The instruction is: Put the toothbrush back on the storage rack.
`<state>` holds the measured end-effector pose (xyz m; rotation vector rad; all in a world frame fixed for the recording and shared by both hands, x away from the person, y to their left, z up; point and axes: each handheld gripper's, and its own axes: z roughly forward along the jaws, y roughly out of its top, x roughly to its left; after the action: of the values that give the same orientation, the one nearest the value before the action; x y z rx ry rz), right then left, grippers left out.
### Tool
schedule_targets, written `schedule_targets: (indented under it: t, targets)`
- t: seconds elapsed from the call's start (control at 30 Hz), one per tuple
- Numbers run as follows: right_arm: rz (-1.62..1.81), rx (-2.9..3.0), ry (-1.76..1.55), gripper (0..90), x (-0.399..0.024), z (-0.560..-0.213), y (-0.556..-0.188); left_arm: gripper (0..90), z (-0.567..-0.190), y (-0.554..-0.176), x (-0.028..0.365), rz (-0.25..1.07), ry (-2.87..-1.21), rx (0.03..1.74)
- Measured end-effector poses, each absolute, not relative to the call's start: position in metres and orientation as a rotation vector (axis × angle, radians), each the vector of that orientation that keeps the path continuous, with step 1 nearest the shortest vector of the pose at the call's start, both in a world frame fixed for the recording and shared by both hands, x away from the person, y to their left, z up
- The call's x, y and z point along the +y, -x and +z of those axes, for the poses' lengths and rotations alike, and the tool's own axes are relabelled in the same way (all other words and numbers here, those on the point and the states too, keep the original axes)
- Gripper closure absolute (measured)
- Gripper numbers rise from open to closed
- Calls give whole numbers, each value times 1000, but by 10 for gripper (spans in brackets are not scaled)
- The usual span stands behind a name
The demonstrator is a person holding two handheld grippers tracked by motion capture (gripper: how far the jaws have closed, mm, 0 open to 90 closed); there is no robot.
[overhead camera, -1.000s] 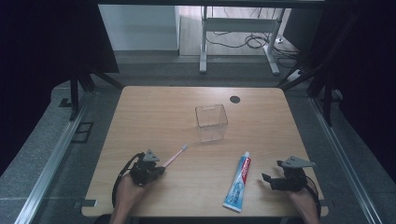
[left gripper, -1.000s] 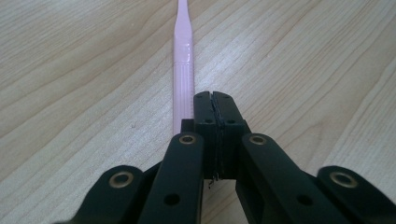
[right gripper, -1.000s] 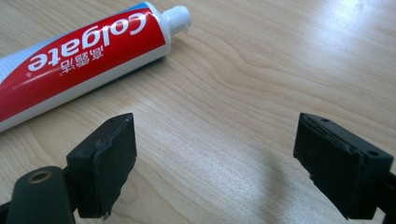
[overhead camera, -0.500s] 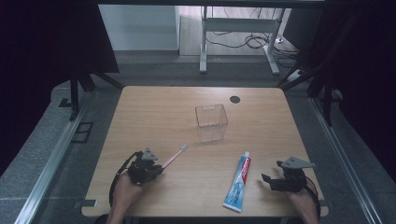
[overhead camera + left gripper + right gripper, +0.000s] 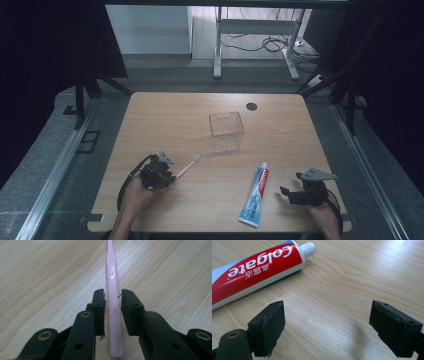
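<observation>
At the near left of the pale wooden table [image 5: 165, 112], the person's left hand [image 5: 134, 196] comes in from the bottom edge, forearm angled up and slightly rightward, and holds the left gripper [image 5: 167, 175] low over the wood, pointing toward the table's middle. In the left gripper view its two black jaws have just been opening; they stand a little apart on either side of the slim pink plastic toothbrush [image 5: 112, 290], which lies flat on the table between them. A thin gap shows on each side of the handle, so the pads are not pressing on it. In the high view the brush runs diagonally away from the gripper, its white head nearest the clear square plastic cup [image 5: 226, 131], which stands upright near the table's centre.

Further right lies the red, white and blue toothpaste tube [image 5: 255, 194], cap pointing away from the person. Just beside it, at the near right corner, the right hand [image 5: 325, 217] holds the right gripper [image 5: 286, 194] level, pointing left at the tube. Its jaws are spread wide over bare wood.
</observation>
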<state>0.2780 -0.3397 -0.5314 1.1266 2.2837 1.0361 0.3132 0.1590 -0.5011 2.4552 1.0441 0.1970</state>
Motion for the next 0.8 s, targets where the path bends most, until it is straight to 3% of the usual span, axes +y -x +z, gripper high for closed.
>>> schedule_targets:
  t: [0.8]
  targets:
    - [1027,2293,-1136,132,-339,-532,-278,704,-492,-359,122,46,-2667,1076]
